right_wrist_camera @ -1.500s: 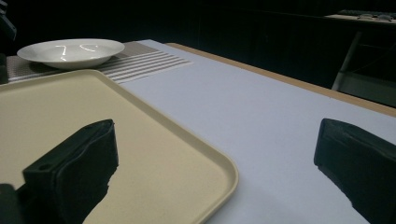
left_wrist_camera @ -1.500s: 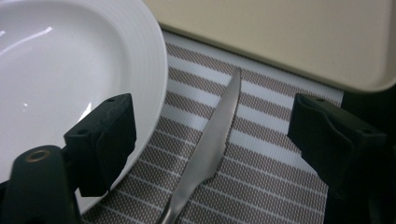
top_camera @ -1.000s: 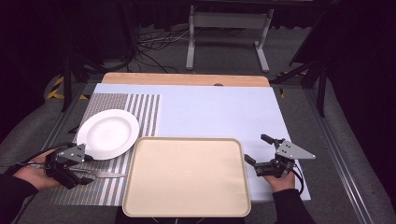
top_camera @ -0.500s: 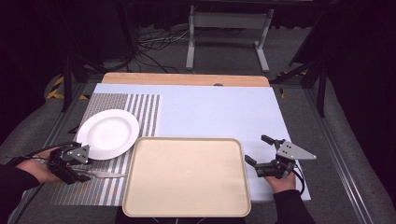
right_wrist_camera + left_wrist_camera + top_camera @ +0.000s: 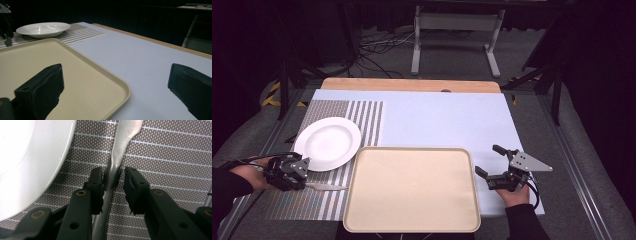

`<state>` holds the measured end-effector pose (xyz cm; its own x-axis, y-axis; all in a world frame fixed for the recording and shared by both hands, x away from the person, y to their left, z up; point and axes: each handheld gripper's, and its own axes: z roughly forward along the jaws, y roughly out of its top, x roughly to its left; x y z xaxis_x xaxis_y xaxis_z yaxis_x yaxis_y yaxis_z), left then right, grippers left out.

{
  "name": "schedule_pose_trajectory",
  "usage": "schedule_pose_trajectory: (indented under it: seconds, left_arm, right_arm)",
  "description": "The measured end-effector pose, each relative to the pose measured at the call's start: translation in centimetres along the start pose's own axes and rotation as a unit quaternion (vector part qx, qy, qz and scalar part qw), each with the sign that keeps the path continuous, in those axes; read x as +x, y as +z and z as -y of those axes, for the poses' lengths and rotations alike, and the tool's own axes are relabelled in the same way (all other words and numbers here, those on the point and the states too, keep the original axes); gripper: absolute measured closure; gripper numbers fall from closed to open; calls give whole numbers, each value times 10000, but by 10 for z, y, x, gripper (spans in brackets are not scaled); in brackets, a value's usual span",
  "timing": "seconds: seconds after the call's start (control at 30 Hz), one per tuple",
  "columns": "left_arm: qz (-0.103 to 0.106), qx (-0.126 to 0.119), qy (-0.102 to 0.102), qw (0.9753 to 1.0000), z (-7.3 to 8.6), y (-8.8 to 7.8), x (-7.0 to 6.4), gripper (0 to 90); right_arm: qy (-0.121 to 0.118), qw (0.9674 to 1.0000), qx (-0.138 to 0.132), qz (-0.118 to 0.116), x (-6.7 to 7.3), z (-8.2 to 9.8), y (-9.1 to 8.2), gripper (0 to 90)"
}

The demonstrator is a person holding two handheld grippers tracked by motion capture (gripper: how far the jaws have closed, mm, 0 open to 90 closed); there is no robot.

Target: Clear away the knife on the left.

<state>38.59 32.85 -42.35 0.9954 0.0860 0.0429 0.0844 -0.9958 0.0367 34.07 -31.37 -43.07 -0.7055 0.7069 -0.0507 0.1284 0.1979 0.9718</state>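
My left tongs [image 5: 113, 178] straddle a metal utensil handle [image 5: 117, 162] on the striped placemat [image 5: 332, 150], jaws not quite closed. My right tongs [image 5: 492, 162] gape near the bench's [image 5: 442, 112] right edge, beside the beige tray [image 5: 412, 190]. Dark room beyond.

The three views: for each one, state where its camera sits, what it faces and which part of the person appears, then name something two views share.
High view: above the person's side, looking down on the tray; both hands and grippers show.
Left gripper view: on the left gripper, facing the striped placemat; jaws straddle a metal utensil handle.
Right gripper view: on the right gripper, low across the table; open jaws.
Shared: the white plate.
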Motion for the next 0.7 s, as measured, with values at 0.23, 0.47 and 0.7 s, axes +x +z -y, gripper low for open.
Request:
schedule_pose_trajectory:
  seconds: [0.23, 0.47, 0.7]
  left_arm:
    - [16, 124, 492, 9987, -3, 0, -1, 792]
    - [105, 77, 465, 9988, -2, 0, 1, 802]
    - [56, 99, 605, 9981, -3, 0, -1, 803]
  right_arm:
    - [9, 10000, -18, -49, 0, 0, 0, 11]
    - [22, 10000, -28, -49, -1, 0, 0, 11]
    - [38, 10000, -22, -49, -1, 1, 0, 11]
